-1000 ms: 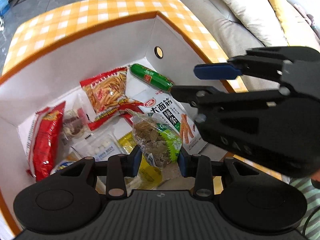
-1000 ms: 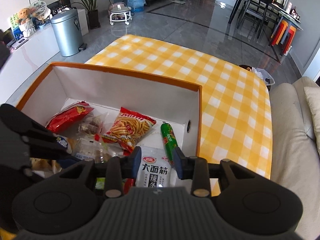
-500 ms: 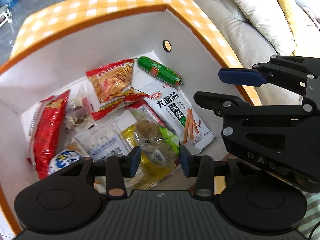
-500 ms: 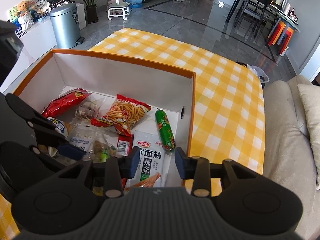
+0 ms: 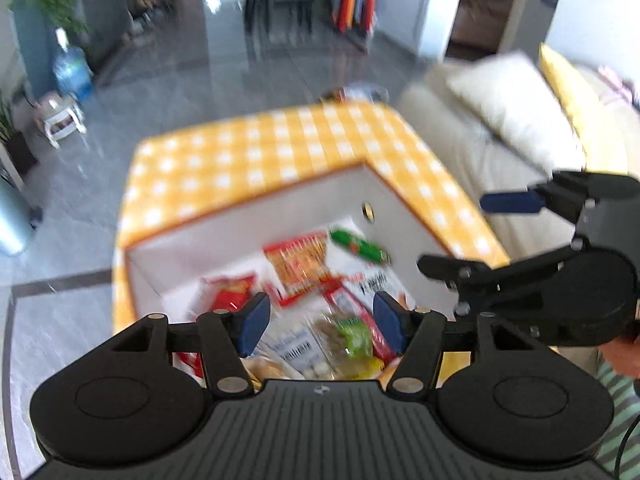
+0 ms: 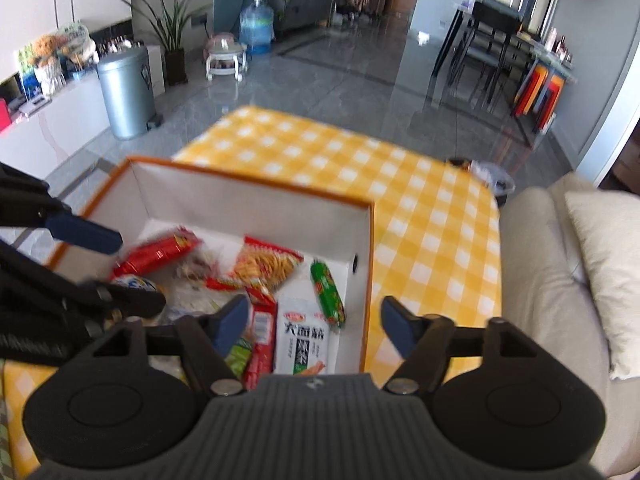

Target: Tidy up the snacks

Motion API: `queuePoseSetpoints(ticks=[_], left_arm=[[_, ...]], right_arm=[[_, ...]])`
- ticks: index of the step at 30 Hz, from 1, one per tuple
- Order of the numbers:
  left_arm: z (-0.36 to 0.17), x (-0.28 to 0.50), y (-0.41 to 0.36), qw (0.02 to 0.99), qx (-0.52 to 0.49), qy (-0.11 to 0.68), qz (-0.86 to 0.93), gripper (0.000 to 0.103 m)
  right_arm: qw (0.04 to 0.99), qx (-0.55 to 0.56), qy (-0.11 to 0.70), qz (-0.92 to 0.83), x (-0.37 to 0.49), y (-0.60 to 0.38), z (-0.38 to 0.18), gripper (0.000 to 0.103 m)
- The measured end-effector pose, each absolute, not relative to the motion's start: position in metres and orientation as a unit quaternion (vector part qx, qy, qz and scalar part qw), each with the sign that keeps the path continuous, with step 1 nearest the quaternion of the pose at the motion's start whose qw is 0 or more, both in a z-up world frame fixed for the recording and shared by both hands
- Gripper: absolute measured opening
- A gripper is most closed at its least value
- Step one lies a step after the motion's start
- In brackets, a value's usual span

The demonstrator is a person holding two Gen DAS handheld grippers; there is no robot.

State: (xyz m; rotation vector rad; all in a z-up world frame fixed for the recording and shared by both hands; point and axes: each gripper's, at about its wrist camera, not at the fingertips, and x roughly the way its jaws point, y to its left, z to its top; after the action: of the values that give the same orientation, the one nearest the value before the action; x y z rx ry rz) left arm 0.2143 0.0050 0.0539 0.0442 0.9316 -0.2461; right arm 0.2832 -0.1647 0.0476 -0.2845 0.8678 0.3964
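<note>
In the box [image 6: 362, 264] at the tabletop's near corner: snack packets [image 6: 268, 264] heaped — light, crinkly, slippery; best pinched at a sealed edge. Left gripper [image 5: 320, 320] and right gripper [image 6: 314, 320] opening, nothing between. A second ago, narrower jaws, the left around a green packet [image 5: 352, 336] — now lying loose below.

"大面筋" on white snack pkt [image 6: 303, 338]

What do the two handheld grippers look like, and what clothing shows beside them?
Both the left gripper and right gripper are matte black, with ribbed bodies, round side discs, silver screws and blue fingertip pads. A green-and-white striped sleeve shows beside them.
</note>
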Motion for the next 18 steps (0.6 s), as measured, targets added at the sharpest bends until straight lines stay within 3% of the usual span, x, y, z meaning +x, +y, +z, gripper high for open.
queuePoseSetpoints(ticks=[4, 9, 18], left_arm=[[0.087, 0.188, 0.014, 0.915, 0.037, 0.391, -0.091, 0.072], [0.116, 0.154, 0.018, 0.947, 0.07, 0.31, -0.039, 0.09], [0.134, 0.109, 0.014, 0.967, 0.104, 0.23, 0.031, 0.092]], right_arm=[[0.892, -0.126, 0.387, 0.195, 0.263, -0.164, 0.078, 0.076], [0.912, -0.098, 0.343, 0.204, 0.23, -0.168, 0.116, 0.085], [0.94, -0.059, 0.277, 0.191, 0.166, -0.174, 0.151, 0.098]])
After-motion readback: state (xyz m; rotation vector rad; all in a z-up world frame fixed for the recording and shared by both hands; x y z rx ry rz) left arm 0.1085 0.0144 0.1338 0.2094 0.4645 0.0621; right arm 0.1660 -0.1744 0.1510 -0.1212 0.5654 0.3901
